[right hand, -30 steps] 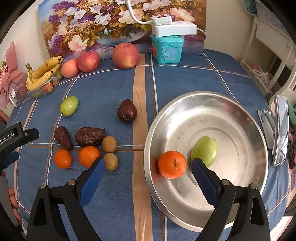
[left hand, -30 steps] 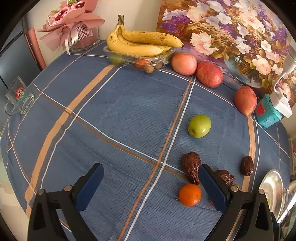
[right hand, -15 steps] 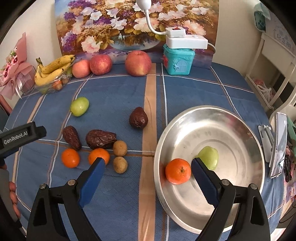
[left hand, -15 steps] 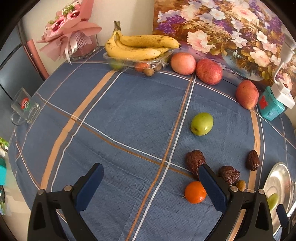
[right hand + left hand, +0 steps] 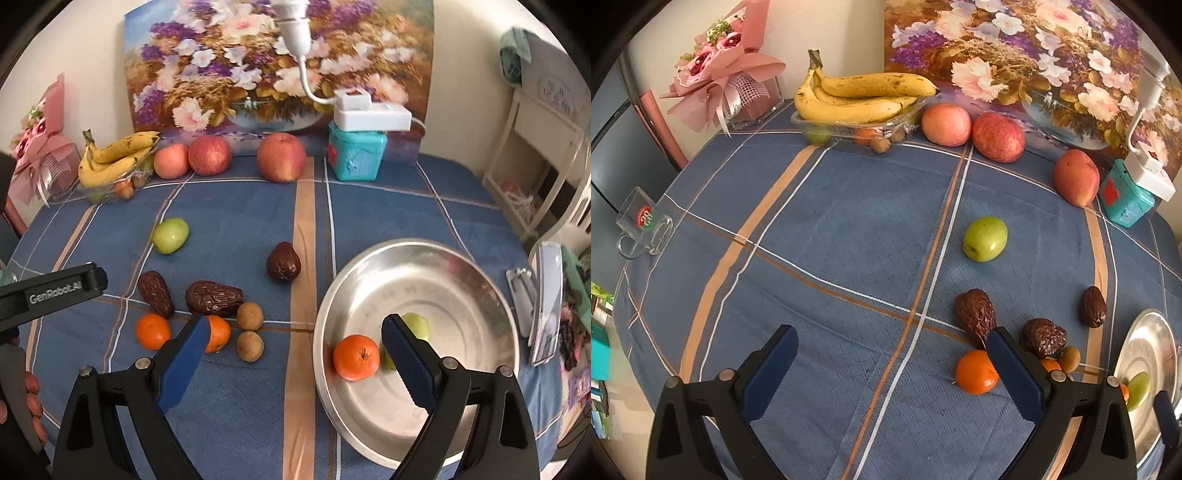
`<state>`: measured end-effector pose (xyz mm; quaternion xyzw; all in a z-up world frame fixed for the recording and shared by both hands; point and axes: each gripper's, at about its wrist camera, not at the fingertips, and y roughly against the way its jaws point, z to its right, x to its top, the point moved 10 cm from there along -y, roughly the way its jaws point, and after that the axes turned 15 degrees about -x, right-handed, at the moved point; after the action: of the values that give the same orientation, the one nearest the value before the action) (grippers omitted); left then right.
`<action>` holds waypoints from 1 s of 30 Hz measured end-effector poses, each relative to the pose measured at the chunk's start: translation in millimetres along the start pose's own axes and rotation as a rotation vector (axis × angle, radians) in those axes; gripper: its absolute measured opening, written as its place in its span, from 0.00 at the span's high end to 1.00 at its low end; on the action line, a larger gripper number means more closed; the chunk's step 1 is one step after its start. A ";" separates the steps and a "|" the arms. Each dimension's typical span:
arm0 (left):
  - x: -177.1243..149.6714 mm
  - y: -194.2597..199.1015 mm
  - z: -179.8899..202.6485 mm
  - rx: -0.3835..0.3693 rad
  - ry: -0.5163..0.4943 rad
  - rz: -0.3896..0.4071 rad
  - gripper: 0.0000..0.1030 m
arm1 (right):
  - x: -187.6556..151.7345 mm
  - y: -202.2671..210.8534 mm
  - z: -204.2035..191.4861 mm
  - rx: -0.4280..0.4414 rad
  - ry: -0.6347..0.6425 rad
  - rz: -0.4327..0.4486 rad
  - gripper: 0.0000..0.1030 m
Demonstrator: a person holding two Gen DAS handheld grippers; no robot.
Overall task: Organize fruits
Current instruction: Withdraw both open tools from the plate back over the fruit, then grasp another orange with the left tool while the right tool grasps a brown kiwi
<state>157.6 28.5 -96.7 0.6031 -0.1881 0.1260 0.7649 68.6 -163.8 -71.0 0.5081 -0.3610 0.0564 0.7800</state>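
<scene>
Left gripper (image 5: 892, 354) jaws wide apart, nothing held, over the blue tablecloth (image 5: 820, 266); right gripper (image 5: 293, 341) jaws wide apart too, nothing held, one finger over the cloth and the other over the bowl (image 5: 480, 291). Landmark: steel bowl near the cloth's right edge. Inside bowl: one orange (image 5: 355, 357) and a green fruit (image 5: 417, 326) touching or just beside it, partly hidden by the right finger. Just left of bowl, on the cloth: two small brown round fruits (image 5: 250, 330), then two more oranges (image 5: 152, 331) farther left, one partly behind the left finger of the right gripper. Beyond those: two dates (image 5: 213, 297) side by side, a third date (image 5: 283, 261) apart, nearer the bowl by the tan stripe. Farther left and back from bowl: lone green fruit (image 5: 170, 235). Well behind bowl along the wall: three apples (image 5: 281, 157), bananas (image 5: 116, 157) on a clear tray at far left, teal box (image 5: 356, 155) with white charger on top, floral painting (image 5: 277, 62). Pink bouquet (image 5: 727, 85) left of bananas, glass mug (image 5: 644, 227) at the cloth's far left edge
</scene>
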 end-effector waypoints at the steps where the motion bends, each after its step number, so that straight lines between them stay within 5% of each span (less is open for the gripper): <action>1: -0.4 -0.3 1.0 -0.005 -0.001 -0.003 0.00 | 0.4 1.4 -2.9 0.012 0.008 0.002 0.09; 5: 3.3 2.7 5.5 -0.070 0.017 0.017 0.00 | -1.6 3.0 -15.9 0.082 0.022 -0.022 0.09; 9: 12.0 7.4 7.0 -0.094 0.022 0.056 0.00 | 1.0 1.1 -17.0 0.060 0.027 -0.029 0.09; 13: 18.3 7.8 11.8 -0.102 0.010 0.073 0.00 | 17.1 5.8 -18.7 0.071 0.053 0.023 0.09; 18: 27.9 12.0 21.8 -0.200 0.021 0.105 0.00 | 38.0 8.9 -23.7 0.146 0.028 0.041 0.09; 23: 33.5 12.7 19.3 -0.177 -0.008 0.141 0.00 | 55.4 10.7 -20.0 0.162 0.000 0.066 0.09; 30: 21.2 -5.3 17.8 -0.269 0.077 0.059 0.00 | 56.3 -1.2 -14.4 0.203 -0.083 -0.002 0.16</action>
<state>176.4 9.3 -88.4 0.4841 -0.1915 0.1451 0.8414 117.7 -168.1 -40.2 0.5868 -0.3849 0.0708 0.7088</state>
